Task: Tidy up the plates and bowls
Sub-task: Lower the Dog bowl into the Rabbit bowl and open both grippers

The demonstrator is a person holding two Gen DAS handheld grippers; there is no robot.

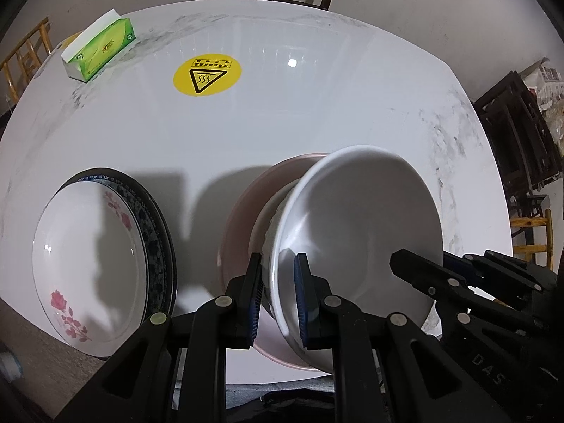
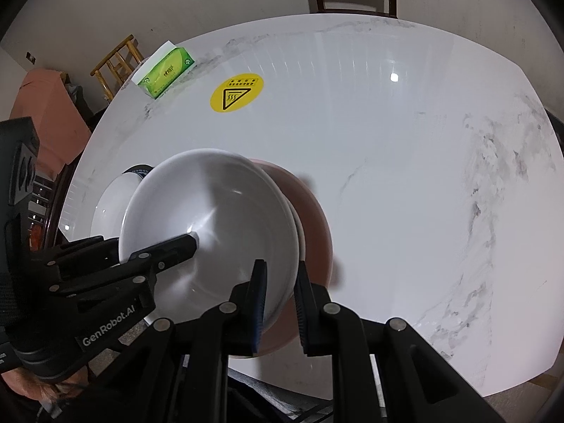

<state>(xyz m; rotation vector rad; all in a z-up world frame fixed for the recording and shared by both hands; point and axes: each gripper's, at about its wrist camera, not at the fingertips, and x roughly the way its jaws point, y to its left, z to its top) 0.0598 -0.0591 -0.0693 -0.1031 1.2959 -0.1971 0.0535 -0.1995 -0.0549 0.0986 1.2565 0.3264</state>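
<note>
The marble table (image 1: 317,105) fills both views. Lower centre, the pink bowl (image 1: 243,211) sits directly under the white bowl (image 1: 356,218), which tilts above it. The left gripper (image 1: 278,299) and right gripper (image 2: 280,303) each pinch the white bowl's near rim, equally close.

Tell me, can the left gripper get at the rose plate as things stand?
Probably not yet: the left gripper is shut on the white bowl. The rose plate lies unobstructed to its left.
</note>
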